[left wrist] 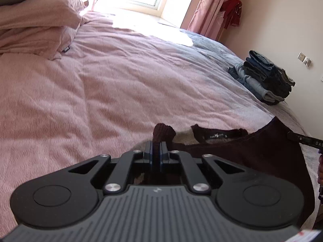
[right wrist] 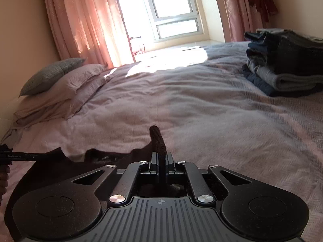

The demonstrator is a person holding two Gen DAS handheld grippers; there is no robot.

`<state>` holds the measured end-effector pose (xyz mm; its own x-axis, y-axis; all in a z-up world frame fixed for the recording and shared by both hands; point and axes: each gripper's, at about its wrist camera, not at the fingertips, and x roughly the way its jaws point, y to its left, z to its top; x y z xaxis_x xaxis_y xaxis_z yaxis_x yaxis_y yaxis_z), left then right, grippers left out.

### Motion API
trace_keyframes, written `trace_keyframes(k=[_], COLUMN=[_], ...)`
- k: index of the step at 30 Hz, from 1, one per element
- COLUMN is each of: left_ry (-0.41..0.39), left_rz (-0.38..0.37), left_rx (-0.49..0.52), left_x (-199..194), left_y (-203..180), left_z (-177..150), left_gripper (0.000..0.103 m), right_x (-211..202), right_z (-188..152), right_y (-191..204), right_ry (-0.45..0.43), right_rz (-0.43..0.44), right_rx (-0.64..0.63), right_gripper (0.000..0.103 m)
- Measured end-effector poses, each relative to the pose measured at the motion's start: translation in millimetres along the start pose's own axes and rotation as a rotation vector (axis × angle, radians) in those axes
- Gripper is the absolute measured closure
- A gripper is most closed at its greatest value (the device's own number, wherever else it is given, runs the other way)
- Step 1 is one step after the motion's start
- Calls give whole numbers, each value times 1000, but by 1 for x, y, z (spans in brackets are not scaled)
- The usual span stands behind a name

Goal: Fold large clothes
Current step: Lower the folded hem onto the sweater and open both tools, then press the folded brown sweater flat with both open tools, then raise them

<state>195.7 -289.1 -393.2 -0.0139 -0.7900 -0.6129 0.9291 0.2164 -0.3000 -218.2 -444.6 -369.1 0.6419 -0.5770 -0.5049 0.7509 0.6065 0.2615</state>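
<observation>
Holding a dark maroon sweater by its two top corners above the bed.

Left wrist view: left gripper (left wrist: 157, 149) clenched on a bunched corner of the maroon sweater (left wrist: 268, 151), neck label facing up, garment stretching right toward the right gripper (left wrist: 302, 139) at the frame edge; pink bedspread (left wrist: 101, 84) beyond, stack of folded jeans (left wrist: 266, 80) well apart by the wall. Right wrist view: right gripper (right wrist: 161, 161) pinching the opposite corner (right wrist: 157, 139), collar sagging between the two tools, left gripper (right wrist: 18, 155) at far left. Judged: spreading step, fold not yet begun. Next calls for laying the sweater flat on the bedspread with even tension, without letting either corner slip.
</observation>
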Motion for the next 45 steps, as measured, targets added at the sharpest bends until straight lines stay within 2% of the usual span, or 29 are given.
trace_keyframes(k=[2,5,8,12,13,14,16,18,20,22,25,28,29,30,31,32,33,34,36,38,39,40,42,43,45], left_ry=[-46,-74,-47,39,51,49,23,-14,-37,-53,-55,-15,-5,4,12,19,16,10,2,34,44,39,24,14,-7], left_rz=[26,60,81,150,178,189,199,199,173,137,133,133,113,87,67,51,41,52,66,88,96,115,157,172,207], left_rx=[17,-16,-12,41,45,36,-2,-18,1,38,46,-13,-50,-90,-125,-144,-153,-158,-136,-121,-110,-86,-42,-40,-24], left_x=[-3,5,22,51,54,53,38,12,-17,-45,-78,-91,-94,-94,-93,-91,-90,-90,-87,-78,-76,-78,-87,-93,-105], left_y=[0,7,6,0,0,2,5,2,-8,-22,-32,-26,-22,-17,-13,-11,-10,-10,-10,-9,-10,-14,-22,-24,-31], left_z=[6,12,14,3,0,-2,-3,-7,-16,-33,-66,-91,-98,-102,-105,-107,-108,-108,-108,-112,-114,-114,-110,-108,-100], left_gripper=[100,99,99,96,91,85,80,81,81,80,68,68,68,69,71,90,100,99,99,96,96,94,87,83,82], right_x=[0,15,31,47,43,36,12,-19,-46,-64,-78,-86,-88,-88,-90,-93,-99,-102,-98,-82,-81,-82,-87,-92,-102], right_z=[4,5,-1,-9,-9,-8,-8,-13,-27,-48,-76,-93,-95,-96,-94,-92,-90,-89,-94,-105,-105,-102,-91,-86,-78], right_y=[-11,-26,-29,-28,-24,-19,-7,11,29,40,34,17,16,16,17,18,16,11,-3,-3,1,6,18,27,48], right_ry=[-23,5,51,137,136,122,78,32,37,63,92,95,87,73,58,43,12,-4,51,121,119,116,126,110,38], right_rz=[-33,-55,-85,-142,-182,-226,-261,-247,-210,-214,-230,-137,-89,-50,-60,-84,-109,-134,-170,-186,-192,-201,-253,-286,-332], right_rx=[51,108,96,72,48,27,-14,-42,-69,-79,-2,171,191,193,193,184,189,218,287,268,242,216,167,124,12], right_gripper=[101,101,101,98,88,71,68,68,68,68,68,68,87,102,101,101,102,102,102,101,101,99,82,67,64])
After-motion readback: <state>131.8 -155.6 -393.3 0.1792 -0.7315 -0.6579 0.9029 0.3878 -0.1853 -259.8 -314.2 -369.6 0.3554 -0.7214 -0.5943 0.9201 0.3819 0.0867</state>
